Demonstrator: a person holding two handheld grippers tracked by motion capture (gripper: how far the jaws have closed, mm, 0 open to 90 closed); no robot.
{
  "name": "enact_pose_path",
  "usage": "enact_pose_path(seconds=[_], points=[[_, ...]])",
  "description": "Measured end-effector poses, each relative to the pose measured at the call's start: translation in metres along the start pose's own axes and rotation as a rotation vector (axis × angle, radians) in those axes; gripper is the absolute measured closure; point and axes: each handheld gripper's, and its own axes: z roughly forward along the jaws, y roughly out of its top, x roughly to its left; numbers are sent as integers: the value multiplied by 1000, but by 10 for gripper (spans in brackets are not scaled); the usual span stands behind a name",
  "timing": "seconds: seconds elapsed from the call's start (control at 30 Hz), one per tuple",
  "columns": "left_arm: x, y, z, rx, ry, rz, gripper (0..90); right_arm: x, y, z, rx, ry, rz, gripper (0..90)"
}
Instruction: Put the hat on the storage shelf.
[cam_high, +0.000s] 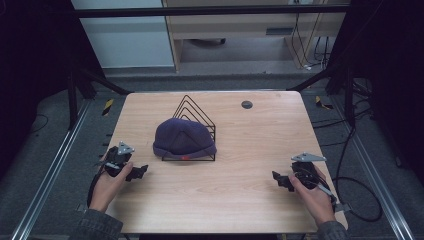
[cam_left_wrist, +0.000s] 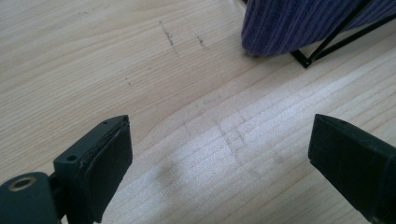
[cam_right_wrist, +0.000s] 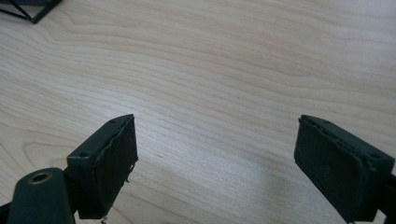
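High view
Beanie: 1 dark purple knit beanie (cam_high: 184, 138) is sitting near the middle of the wooden table (cam_high: 240, 190), draped over the front of a black wire rack (cam_high: 199, 120); its dome is pointing up and its long axis is running left to right along the folded cuff. A small red mark is showing under the cuff.
Rack: 1 rack, with about 4 nested triangular wire loops rising behind the beanie.
Round disc: 1 dark disc (cam_high: 246, 104) is lying on the table toward the far edge, well apart from the beanie.
Left gripper: the left gripper (cam_high: 141, 171), held in the left hand (cam_high: 111, 185), is resting near the table's left edge, jaws pointing right.
Right gripper: the right gripper (cam_high: 278, 180), held in the right hand (cam_high: 312, 192), is resting near the right edge, jaws pointing left.

Left gripper view
Jaws: the 2 black jaws are standing wide apart, gripping nothing, over bare wood.
Beanie: its ribbed purple cuff (cam_left_wrist: 308, 23) is showing at the upper right, with black rack wires (cam_left_wrist: 327, 46) crossing it.

Right gripper view
Jaws: the 2 jaws are spread wide, holding nothing, above the table.
Rack: a corner (cam_right_wrist: 28, 11) is showing at the upper left.
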Motion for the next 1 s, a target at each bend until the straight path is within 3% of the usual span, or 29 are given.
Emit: enact_pose_path(seconds=[0.2,0.47,0.67,1.0], points=[[0,-1,2,16,-4,-2,58,-2,-8,7,1,-3,21,135],[-1,-6,12,87,-27,-11,54,-4,-7,15,-1,-14,17,131],[0,-7,14,91,-44,-27,43,-5,-9,19,17,-10,25,127],[-1,-8,16,91,-68,-36,26,0,-12,22,0,-34,14,98]])
